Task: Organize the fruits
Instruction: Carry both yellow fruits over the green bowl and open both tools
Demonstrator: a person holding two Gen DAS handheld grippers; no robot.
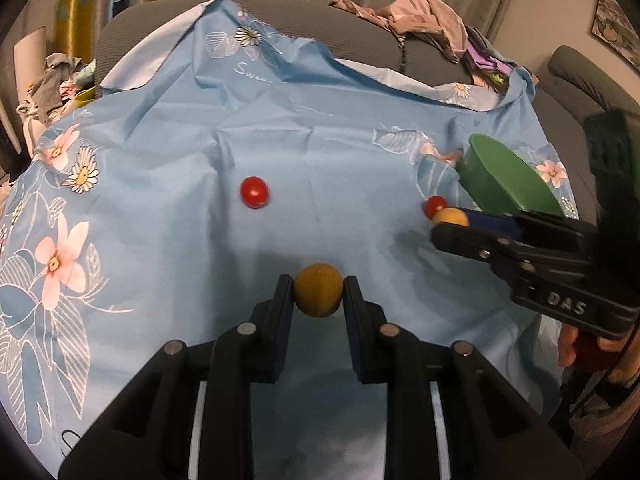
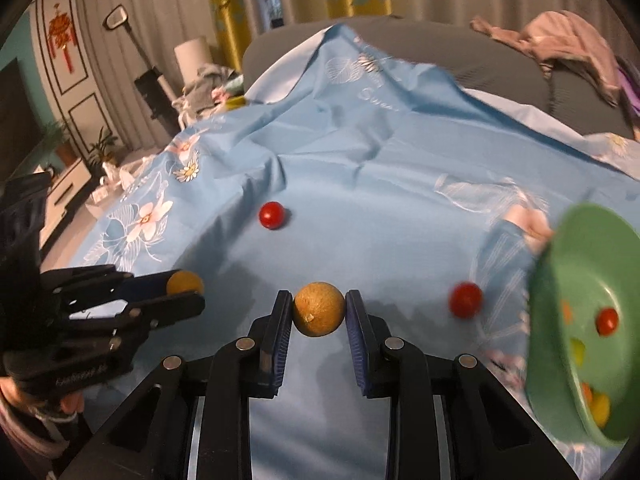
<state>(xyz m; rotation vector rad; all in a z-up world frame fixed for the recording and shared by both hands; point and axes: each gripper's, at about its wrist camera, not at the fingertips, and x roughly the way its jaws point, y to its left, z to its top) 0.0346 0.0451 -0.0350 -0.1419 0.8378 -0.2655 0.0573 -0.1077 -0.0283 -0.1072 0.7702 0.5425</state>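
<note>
My left gripper [image 1: 319, 294] is shut on a yellow-brown ball fruit [image 1: 319, 295] just above the blue flowered cloth [image 1: 200, 240]. My right gripper [image 2: 319, 314] is shut on a second yellow-brown fruit [image 2: 319, 315]; from the left wrist view it shows at the right as the right gripper [image 1: 452, 226] with its fruit [image 1: 451, 217]. The left gripper [image 2: 188, 292] appears at the left of the right wrist view. Two red fruits lie loose on the cloth: one in the middle [image 2: 271, 215], one [image 2: 465, 299] beside the green bowl [image 2: 560, 280]. The bowl is tilted and holds several small fruits.
The cloth drapes over a grey sofa [image 1: 280, 12] with a heap of clothes [image 1: 424, 20] on its back. A lamp, a TV stand and plants [image 2: 100, 148] stand off the cloth's left side. A hand [image 1: 568, 344] grips the right gripper's handle.
</note>
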